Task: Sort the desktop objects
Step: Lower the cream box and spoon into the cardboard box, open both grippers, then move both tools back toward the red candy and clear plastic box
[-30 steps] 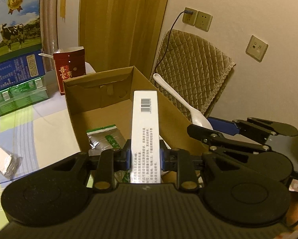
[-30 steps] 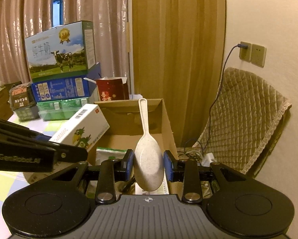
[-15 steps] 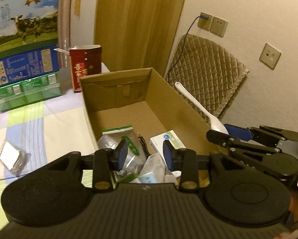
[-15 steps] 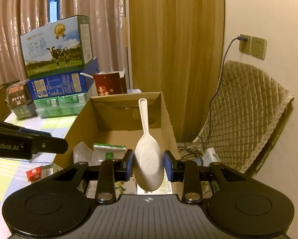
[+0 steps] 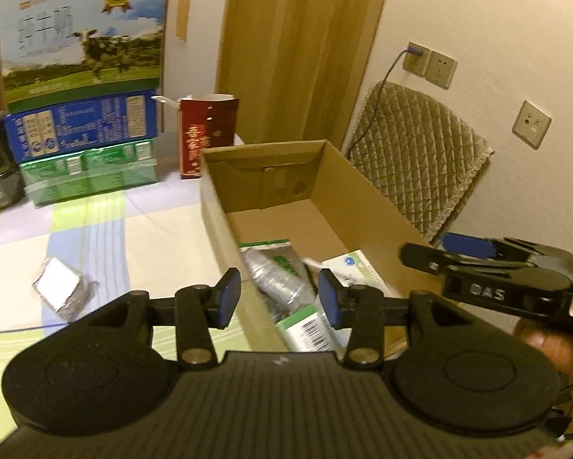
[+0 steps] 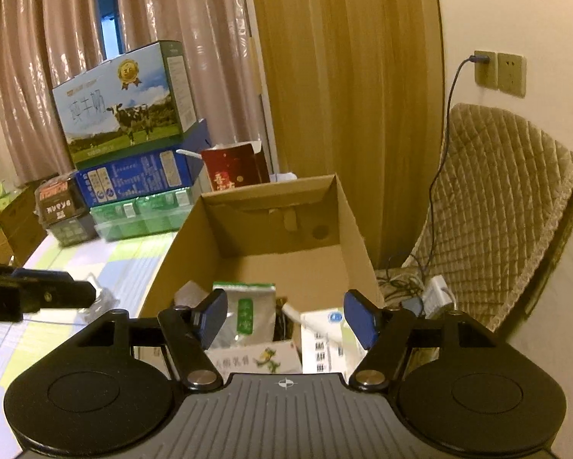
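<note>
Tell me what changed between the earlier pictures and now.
The left gripper let go of the white barcode carton, which now lies in the cardboard box; its jaws are opening, empty. The right gripper released the spoon into the box, jaws opening. The box and stacked milk cartons stayed put.

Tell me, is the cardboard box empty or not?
Not empty. The open cardboard box holds a silver-green pouch and white cartons at its near end.

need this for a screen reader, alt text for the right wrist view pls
The right gripper, its jaws opening and empty, hangs over an open cardboard box holding a silver-green pouch and small white cartons. Stacked milk cartons stand behind on the table.
</note>
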A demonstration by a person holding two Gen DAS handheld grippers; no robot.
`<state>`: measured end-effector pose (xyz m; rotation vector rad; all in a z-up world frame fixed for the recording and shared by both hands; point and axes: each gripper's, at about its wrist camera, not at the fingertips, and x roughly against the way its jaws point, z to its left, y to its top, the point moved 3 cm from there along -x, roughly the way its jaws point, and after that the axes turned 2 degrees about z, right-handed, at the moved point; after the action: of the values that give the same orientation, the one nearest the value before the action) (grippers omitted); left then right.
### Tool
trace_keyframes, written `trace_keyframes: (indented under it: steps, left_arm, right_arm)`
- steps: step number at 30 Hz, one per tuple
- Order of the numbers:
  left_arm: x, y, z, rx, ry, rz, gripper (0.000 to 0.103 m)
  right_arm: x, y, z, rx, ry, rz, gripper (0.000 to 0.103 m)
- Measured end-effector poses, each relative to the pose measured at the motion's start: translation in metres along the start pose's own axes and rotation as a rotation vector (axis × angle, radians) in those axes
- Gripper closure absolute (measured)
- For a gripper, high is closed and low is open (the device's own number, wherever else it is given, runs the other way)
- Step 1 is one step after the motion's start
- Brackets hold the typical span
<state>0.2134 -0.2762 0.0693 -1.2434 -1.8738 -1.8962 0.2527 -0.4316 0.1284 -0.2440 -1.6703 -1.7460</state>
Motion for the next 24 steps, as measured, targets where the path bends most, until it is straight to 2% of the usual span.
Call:
trace_keyframes:
  steps: [8,15,21,24]
  left_arm:
    - [0.031,-0.024,0.031,0.028,0.052,-0.01,0.05]
    - [0.066,-0.055,0.067,0.081,0.097,-0.012,0.031]
    - [0.098,-0.089,0.107,0.141,0.147,-0.013,0.013]
    - [0.112,-0.106,0.125,0.162,0.182,-0.01,0.009]
  right_arm:
    - [0.036,-0.028,0.025,-0.01,0.033,-0.001,0.036]
    - [0.065,-0.04,0.07,0.03,0.103,-0.026,0.023]
    - [0.069,-0.053,0.118,0.112,0.176,-0.009,0.014]
    - [0.066,-0.062,0.141,0.16,0.201,0.007,0.011]
